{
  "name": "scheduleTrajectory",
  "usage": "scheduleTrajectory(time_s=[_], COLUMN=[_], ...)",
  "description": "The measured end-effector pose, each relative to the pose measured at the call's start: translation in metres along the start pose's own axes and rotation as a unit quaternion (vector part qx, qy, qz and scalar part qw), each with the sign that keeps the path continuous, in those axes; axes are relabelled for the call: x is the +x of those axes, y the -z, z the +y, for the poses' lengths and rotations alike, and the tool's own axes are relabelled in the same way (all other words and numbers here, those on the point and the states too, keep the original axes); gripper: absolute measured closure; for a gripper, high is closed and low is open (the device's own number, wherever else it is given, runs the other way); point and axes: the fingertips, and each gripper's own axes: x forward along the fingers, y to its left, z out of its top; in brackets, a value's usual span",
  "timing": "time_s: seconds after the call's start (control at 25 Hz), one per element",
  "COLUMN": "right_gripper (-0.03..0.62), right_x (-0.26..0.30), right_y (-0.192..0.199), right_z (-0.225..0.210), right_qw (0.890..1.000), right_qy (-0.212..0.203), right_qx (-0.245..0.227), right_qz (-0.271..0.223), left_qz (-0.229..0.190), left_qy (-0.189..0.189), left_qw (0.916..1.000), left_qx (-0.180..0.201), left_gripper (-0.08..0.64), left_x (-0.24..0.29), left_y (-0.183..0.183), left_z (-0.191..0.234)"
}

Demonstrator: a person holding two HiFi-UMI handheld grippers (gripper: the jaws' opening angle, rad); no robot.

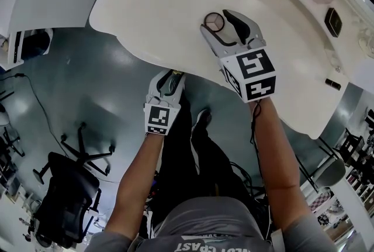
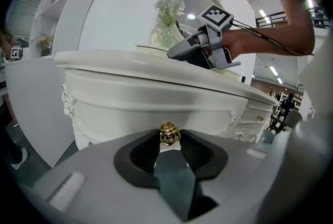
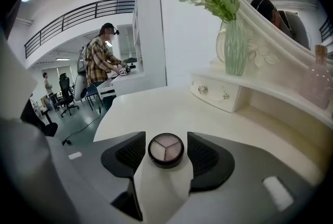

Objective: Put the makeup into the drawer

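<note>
1. The right gripper [image 1: 221,21] is held over the table [image 1: 163,5], with its jaws closed in on the compact [image 3: 166,150]. Both pads appear to touch the compact's sides. The compact looks to rest on the tabletop, near the front edge.
2. The left gripper [image 1: 169,78] is placed below the table edge, against the drawer [image 2: 156,98]. Its jaws are drawn together on the gold knob [image 2: 169,133], which is seen between the pad tips.
3. The drawer front is seen flush with the frame, so the drawer is judged not yet opened.
4. Step in hand, as judged: the drawer is about to be opened while the makeup is held ready above. Nothing has been stowed yet.
5. Next move, as judged: a straight pull on the knob toward the person is called for, kept level so the small knob is not slipped off. The compact should then be lifted clear of the edge and lowered into the opened drawer.
6. Risk noted: the compact is shallow and smooth, and may tilt or slide if it is gripped off-centre
</note>
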Motion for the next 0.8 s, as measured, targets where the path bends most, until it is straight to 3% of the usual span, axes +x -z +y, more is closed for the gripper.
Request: scheduleTrajectory(time_s=[0.36, 0.8], right_gripper=[0.364, 0.37], right_x=[0.008, 0.004], right_y=[0.01, 0.012], right_z=[0.002, 0.011], right_qw=[0.999, 0.999], right_qy=[0.015, 0.017], right_qx=[-0.028, -0.017], right_qz=[0.033, 0.049], left_qz=[0.018, 0.038], left_qy=[0.009, 0.009], left_qw=[0.9998, 0.9992], left_qx=[0.01, 0.011], left_gripper=[0.439, 0.44], left_x=[-0.031, -0.075], left_y=[0.021, 0.047], left_z=[-0.004, -0.008])
